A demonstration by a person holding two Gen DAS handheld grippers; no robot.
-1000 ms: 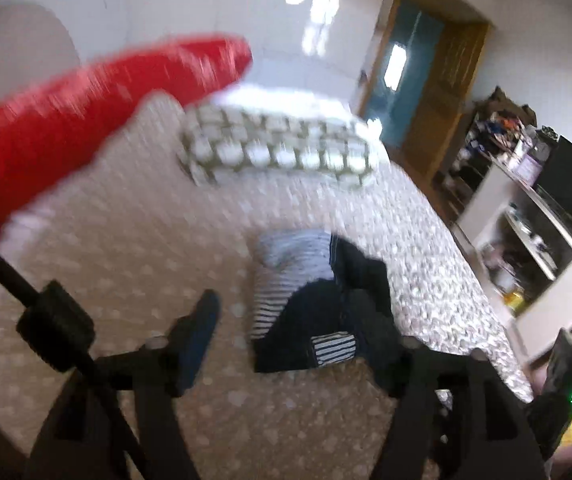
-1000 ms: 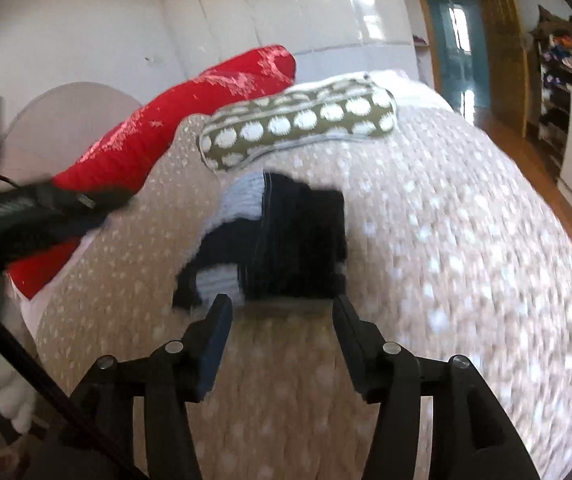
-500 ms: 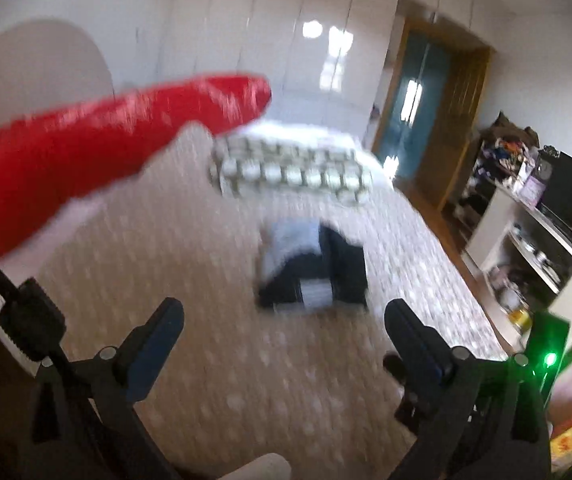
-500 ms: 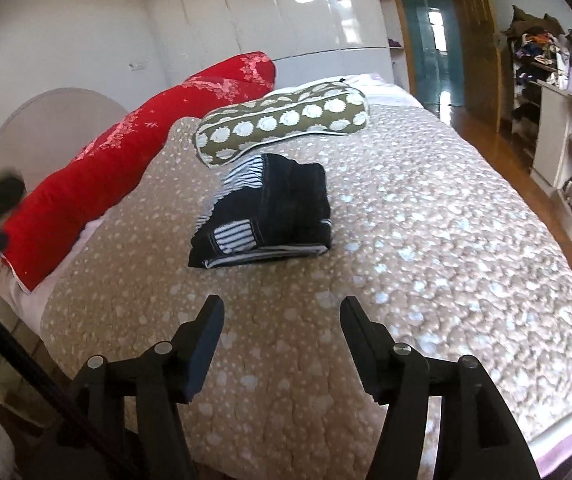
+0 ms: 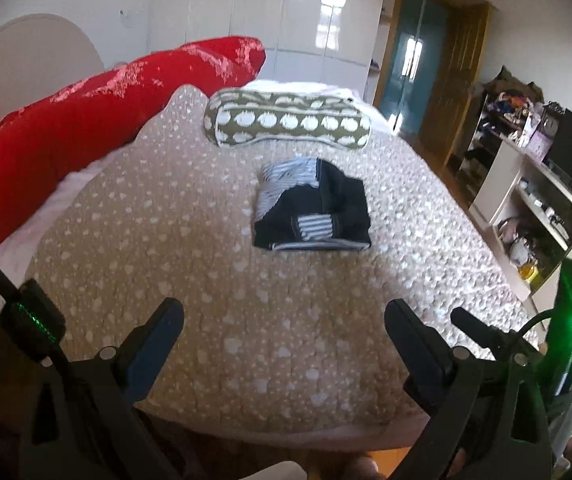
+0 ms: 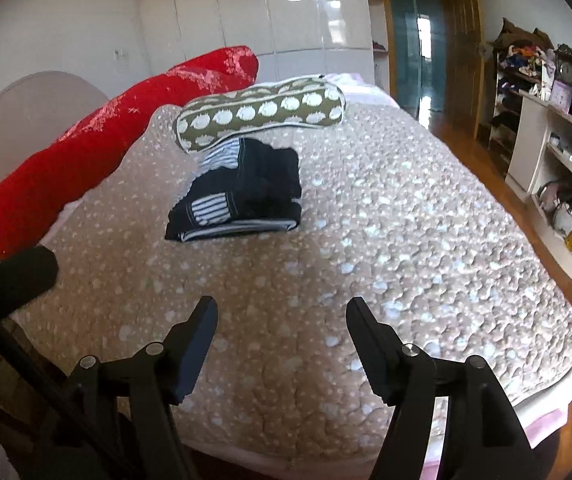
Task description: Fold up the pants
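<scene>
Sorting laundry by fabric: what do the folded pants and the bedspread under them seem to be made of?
Folded pants: soft, matte dark knit with striped panels, probably cotton jersey; it slumps in limp folds. Bedspread: quilted tan fabric with pale spots and puckered stitching, slightly shiny, possibly synthetic.

Both wrist cameras looked from beyond the foot of the bed (image 5: 246,360) toward its far end, well back from it. The left view sat left of the right. Both shared the folded pants (image 5: 312,206) (image 6: 242,196) and spotted bolster (image 5: 286,122) (image 6: 258,114).
</scene>
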